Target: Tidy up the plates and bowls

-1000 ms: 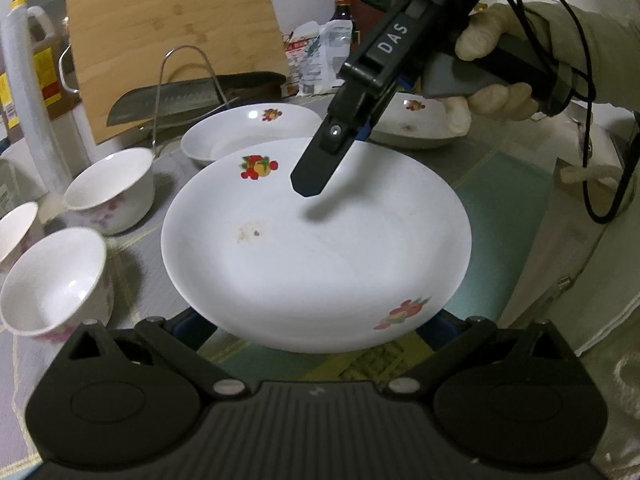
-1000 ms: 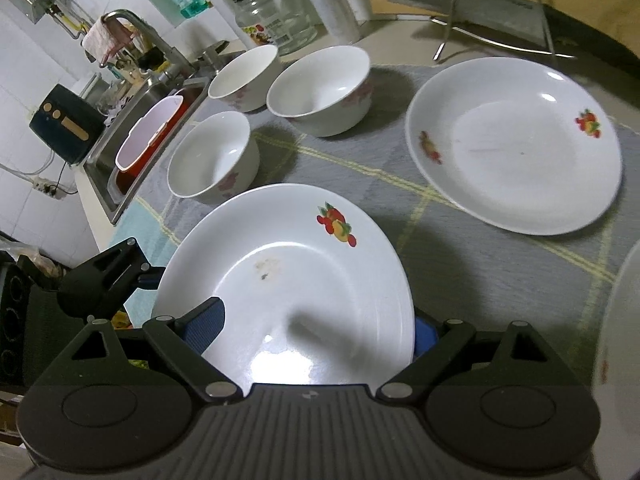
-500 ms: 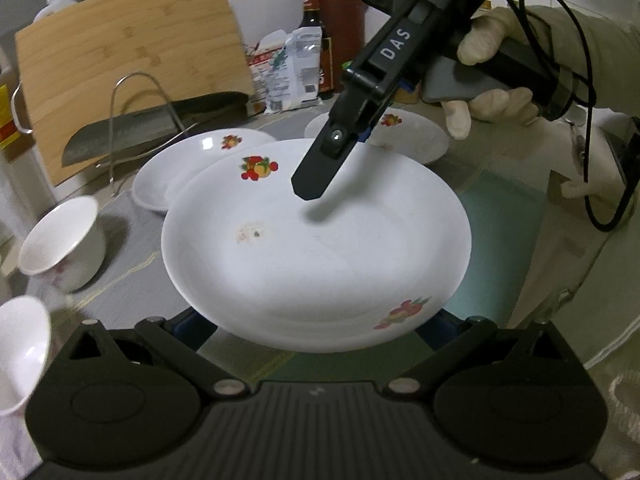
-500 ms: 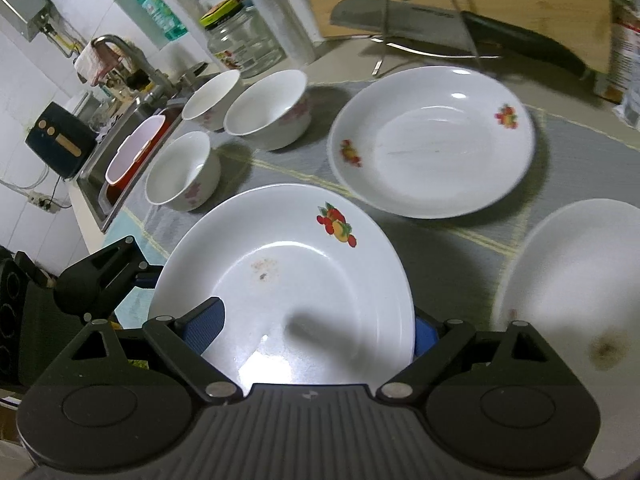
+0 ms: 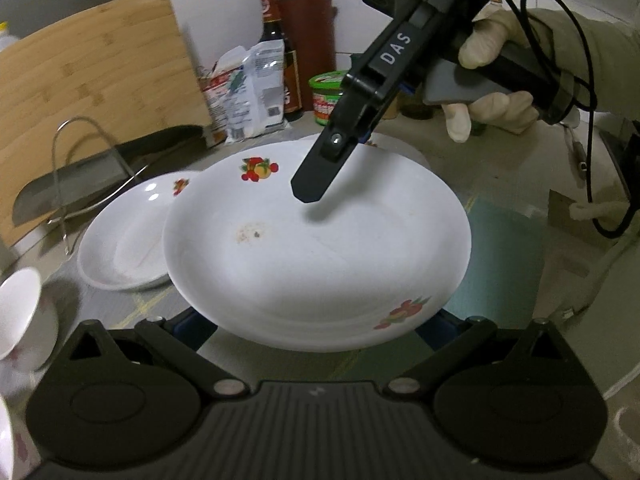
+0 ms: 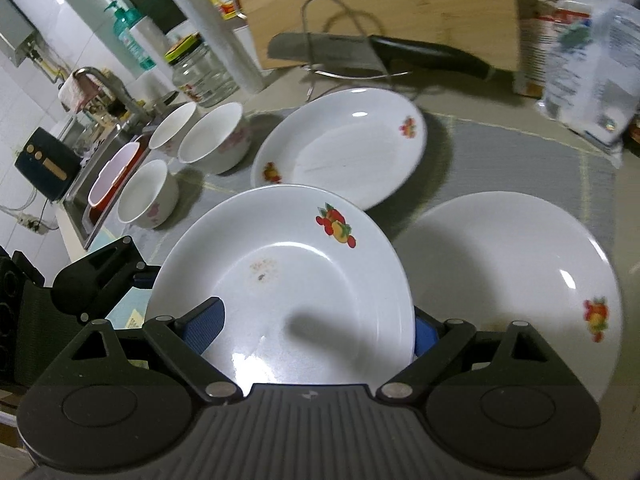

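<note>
Carried across the counter since the earlier frame, the fruit-print plate [image 5: 316, 248] is now seen in the left wrist view with the cutting board [image 5: 92, 92] and cleaver [image 5: 76, 184] shifted toward nine o'clock, and a soy sauce bottle [image 5: 278, 52], a knife block [image 5: 308, 44] and a green-lidded tub [image 5: 326, 98] brought into sight at twelve o'clock. The plate is held off the table, gripped at its near rim by the left gripper [image 5: 316, 322], whose blue pads are clamped on either side of it. From one o'clock the right gripper [image 5: 320, 176], held by a gloved hand [image 5: 492, 84], reaches over the far rim, one finger lying above the plate's inner face. A second plate [image 5: 124, 240] rests on the grey mat at nine o'clock, partly overlapped by the held one. A rim of a third plate [image 5: 400, 148] shows behind at one o'clock. Two bowls [image 5: 18, 316] are cut off at eight o'clock.

In the right wrist view the same plate [image 6: 288, 296] fills the centre, its rim pinched between the right gripper's blue pads [image 6: 202, 330], the jaws standing wide on it. The left gripper [image 6: 100, 272] appears at nine o'clock at the opposite rim. An empty plate [image 6: 344, 148] lies at twelve o'clock and another [image 6: 516, 280] at three o'clock, both on the mat [image 6: 516, 156]. Three bowls [image 6: 148, 200] are grouped at ten o'clock beside the sink [image 6: 80, 200].
</note>
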The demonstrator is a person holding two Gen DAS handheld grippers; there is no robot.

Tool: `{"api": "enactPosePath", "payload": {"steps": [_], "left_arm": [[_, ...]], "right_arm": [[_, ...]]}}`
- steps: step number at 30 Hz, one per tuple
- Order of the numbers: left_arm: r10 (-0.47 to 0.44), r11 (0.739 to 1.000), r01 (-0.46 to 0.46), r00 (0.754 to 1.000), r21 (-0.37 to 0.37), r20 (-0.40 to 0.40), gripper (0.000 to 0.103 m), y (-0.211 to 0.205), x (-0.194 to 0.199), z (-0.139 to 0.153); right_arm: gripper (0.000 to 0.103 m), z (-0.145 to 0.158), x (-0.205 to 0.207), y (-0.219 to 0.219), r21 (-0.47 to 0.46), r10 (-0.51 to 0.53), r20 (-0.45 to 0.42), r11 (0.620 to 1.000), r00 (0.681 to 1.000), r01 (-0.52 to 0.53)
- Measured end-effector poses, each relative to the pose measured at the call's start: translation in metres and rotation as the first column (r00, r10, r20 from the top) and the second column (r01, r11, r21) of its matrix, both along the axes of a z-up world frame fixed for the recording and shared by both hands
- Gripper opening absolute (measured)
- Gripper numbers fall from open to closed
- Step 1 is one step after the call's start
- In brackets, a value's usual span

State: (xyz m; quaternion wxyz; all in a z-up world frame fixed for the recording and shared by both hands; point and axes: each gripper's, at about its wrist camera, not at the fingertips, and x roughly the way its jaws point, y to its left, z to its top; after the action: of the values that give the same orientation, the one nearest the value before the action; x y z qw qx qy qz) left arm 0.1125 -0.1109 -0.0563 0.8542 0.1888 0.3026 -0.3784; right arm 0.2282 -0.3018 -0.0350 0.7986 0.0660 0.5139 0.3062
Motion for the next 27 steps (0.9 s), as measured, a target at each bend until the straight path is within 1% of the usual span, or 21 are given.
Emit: {"api": "enactPosePath", "payload": {"steps": [9,14,27], "left_arm": [[-0.046,0.999,0.046,0.999,0.008,0.004,0.102,-0.033,0.016,-0.001],[-0.052,0.999,0.052,0.999,0.011,-0.007,0.102,-0.049,0.023,-0.003],[-0.039,0.999,0.04,0.998,0.033,-0.039,0.102,-0.075,0.036,-0.012]], "right_arm": [[0.096,-0.002,0.004,-0.039,-0.001,-0.043,0.015,0.999,0.999,0.043],[0.096,-0.004,0.01,-0.056,0.003,-0.06,0.02,0.998,0.998,0.06],[0.096,-0.019,0.024,-0.073,-0.003,-0.067,0.008,0.998,0.998,0.067]]}}
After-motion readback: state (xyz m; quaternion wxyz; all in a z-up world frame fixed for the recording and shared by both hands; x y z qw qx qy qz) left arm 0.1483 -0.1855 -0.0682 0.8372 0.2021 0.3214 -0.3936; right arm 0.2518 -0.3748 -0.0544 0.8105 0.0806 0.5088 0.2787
